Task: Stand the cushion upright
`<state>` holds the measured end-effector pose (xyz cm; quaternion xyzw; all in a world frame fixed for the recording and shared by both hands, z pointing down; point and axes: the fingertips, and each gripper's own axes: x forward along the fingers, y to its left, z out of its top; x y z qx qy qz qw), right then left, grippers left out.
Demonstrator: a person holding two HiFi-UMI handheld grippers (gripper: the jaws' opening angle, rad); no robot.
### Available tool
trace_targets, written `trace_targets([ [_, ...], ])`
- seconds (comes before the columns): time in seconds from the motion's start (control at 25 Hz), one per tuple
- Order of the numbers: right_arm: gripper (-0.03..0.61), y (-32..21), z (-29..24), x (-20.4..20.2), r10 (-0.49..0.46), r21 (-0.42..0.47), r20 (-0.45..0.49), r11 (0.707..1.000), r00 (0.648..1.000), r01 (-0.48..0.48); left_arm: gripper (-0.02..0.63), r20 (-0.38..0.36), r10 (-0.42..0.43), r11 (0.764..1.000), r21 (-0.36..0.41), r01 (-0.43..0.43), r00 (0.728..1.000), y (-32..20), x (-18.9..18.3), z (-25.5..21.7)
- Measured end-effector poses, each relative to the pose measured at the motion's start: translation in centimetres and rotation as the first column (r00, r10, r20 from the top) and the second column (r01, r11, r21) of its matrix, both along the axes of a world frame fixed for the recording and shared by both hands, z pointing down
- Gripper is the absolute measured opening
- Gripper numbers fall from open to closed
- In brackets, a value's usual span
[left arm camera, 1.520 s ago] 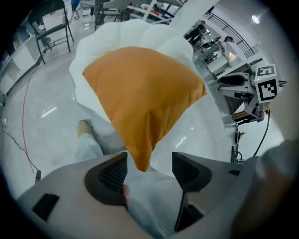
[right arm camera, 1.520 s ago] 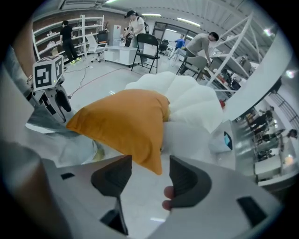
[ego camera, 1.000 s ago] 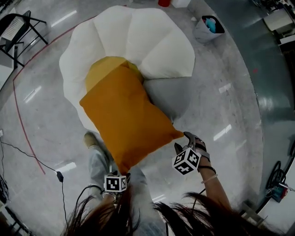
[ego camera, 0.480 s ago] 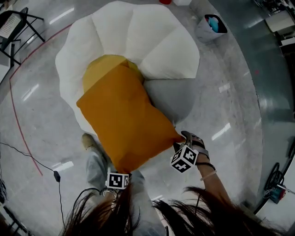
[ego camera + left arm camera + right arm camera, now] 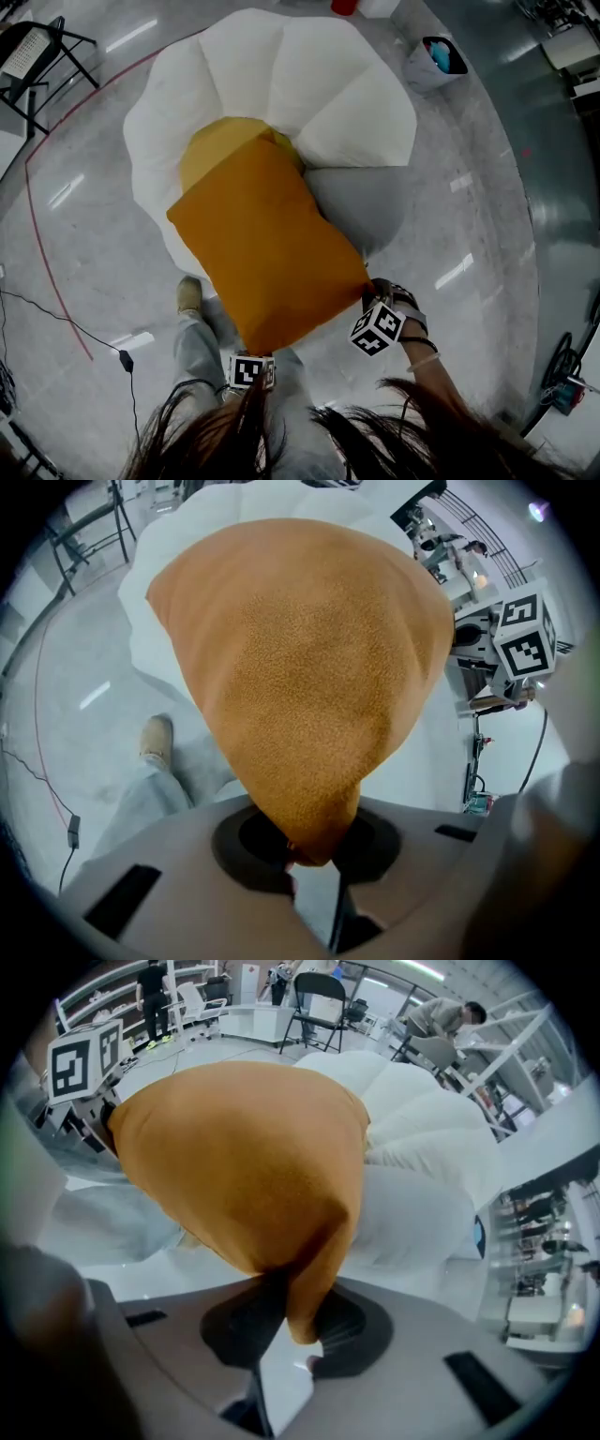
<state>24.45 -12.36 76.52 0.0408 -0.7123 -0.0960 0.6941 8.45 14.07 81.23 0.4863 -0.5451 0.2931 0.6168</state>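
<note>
Head view looks steeply down from above; both gripper views face the shared orange cushion (image 5: 267, 248) up close.

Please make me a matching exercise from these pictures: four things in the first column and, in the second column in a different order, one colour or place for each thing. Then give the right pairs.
Column 1
1. cushion
2. beanbag
3. bin
4. chair

Column 2
A. black frame, at the top left of the head view
B. orange, lying on the beanbag
C. mostly white, under the cushion
D. grey, on the floor, with something blue inside

Right pairs: 1-B, 2-C, 3-D, 4-A
</note>
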Motion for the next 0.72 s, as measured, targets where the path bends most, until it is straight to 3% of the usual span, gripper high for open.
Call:
trace_targets([
  [0.2,0.067,0.6,-1.1,-0.9,0.135,0.035,0.045,0.99,0.99,-0.136,0.041,-0.131,-0.053,0.998,-0.051,0.047,0.99,2.2,1.2,-1.8],
  [0.32,0.066,1.9,-2.0,-1.6,0.187,0.037,0.064,0.981,0.98,-0.189,0.035,-0.173,-0.081,0.996,-0.062,0.072,0.982,3.1,1.0,-2.8],
  [0.52,0.064,4.8,-3.8,-3.4,0.288,0.021,0.116,0.956,0.95,-0.293,0.032,-0.116,-0.132,0.991,-0.016,0.131,0.984,3.9,-3.4,-5.0],
  [0.72,0.063,7.6,-5.5,-5.6,0.372,0.014,0.146,0.926,0.917,-0.378,0.029,-0.112,-0.121,0.993,-0.011,0.121,0.986,4.3,-7.9,-9.0],
])
